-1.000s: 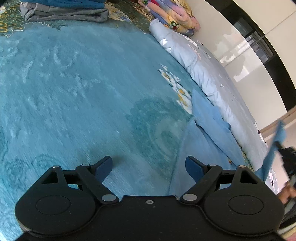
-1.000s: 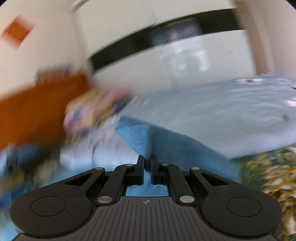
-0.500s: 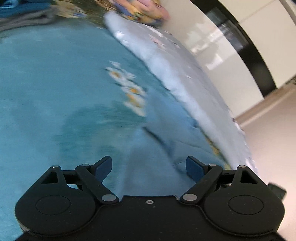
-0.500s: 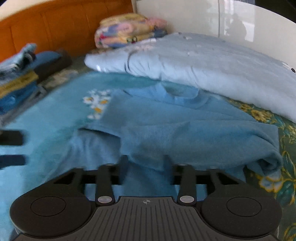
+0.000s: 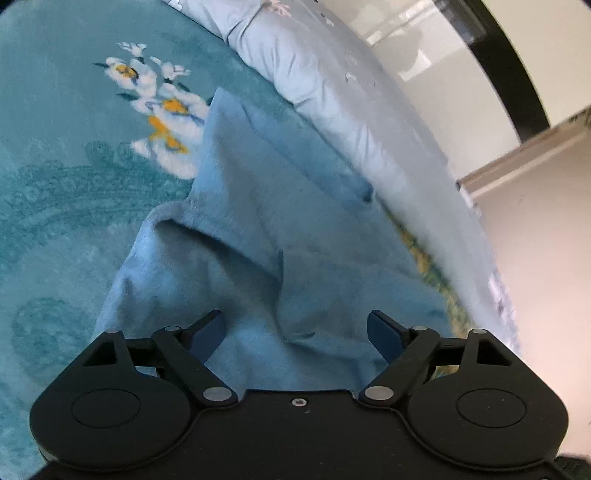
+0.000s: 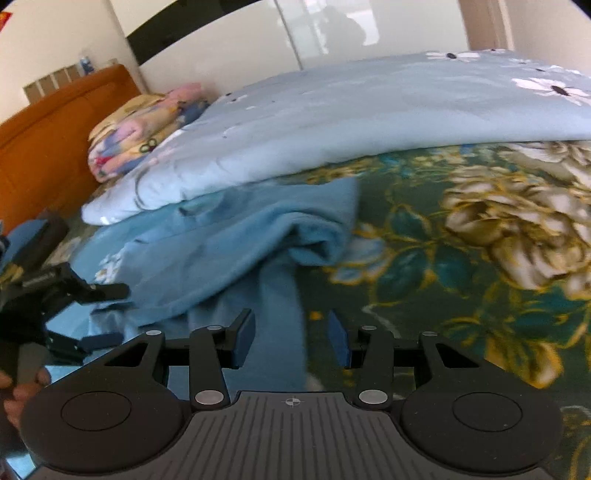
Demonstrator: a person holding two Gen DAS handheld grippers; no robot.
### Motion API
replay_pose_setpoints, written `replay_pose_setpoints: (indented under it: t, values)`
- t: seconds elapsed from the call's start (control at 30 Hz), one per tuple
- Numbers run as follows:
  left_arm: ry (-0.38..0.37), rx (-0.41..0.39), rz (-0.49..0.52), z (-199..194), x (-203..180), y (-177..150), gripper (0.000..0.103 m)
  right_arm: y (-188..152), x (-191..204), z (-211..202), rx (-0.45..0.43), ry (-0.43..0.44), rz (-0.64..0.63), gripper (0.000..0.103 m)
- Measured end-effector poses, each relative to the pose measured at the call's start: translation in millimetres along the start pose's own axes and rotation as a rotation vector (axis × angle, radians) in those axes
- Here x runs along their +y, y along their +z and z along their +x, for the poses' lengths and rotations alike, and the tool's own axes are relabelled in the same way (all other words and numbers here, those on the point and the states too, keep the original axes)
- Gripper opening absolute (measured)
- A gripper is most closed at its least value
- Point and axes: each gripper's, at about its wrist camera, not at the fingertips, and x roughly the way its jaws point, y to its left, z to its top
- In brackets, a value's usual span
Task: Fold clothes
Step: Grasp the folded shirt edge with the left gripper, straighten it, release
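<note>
Blue fleece top (image 5: 266, 236) lies crumpled on the teal flowered blanket (image 5: 55, 147), just beside a pale blue quilt (image 6: 332, 122). Left gripper (image 5: 295, 332) hangs over it with jaws wide, pinching nothing. Right gripper (image 6: 291, 332), jaws just parted halfway, straddles a strip of the top without pressing it.

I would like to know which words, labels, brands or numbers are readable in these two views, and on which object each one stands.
None can be read.
Left gripper: a faint pale marking on its body, too small and blurred to read.
Blue garment: no print or label shows.
Red wall patch: cut off, unreadable.
</note>
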Motion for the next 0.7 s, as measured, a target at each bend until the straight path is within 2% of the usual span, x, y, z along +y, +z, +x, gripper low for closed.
replay_pose_setpoints:
  t: [0.07,0.13,0.2,0.27,0.37,0.4,0.43,0.53,0.6,0.63,0.7]
  values:
    - [-0.044,-0.016,-0.061,3,6,4,0.082,-1,-4,1,0.006,0.001,0.024,0.04]
    - [-0.059,-0.028,-0.074,6,9,10,0.081,-3,-6,4,0.017,0.012,0.053,0.04]
    - [-0.064,-0.039,-0.084,4,10,15,0.075,-4,-4,5,0.023,0.025,0.062,0.04]
    - [-0.119,-0.055,-0.077,1,9,15,0.069,-7,-1,5,0.029,0.035,0.047,0.04]
    - [-0.099,-0.036,-0.057,9,9,15,0.064,-9,1,8,0.036,0.031,0.041,0.04]
    - [-0.09,-0.028,-0.05,12,9,15,0.057,-10,1,9,0.039,0.034,0.051,0.04]
    - [-0.081,-0.02,-0.043,15,9,15,0.054,-10,2,10,0.043,0.04,0.054,0.04]
    - [-0.126,0.011,-0.033,19,8,10,0.03,-12,5,10,0.048,0.04,0.034,0.04]
    - [-0.145,0.05,-0.009,22,4,6,0.004,-12,4,11,0.05,0.028,0.033,0.04]
    - [-0.139,0.044,0.016,21,-1,5,0.0,-12,3,12,0.053,0.025,0.043,0.04]
    - [-0.132,0.005,0.066,15,-12,5,0.0,-12,0,13,0.053,0.021,0.069,0.04]
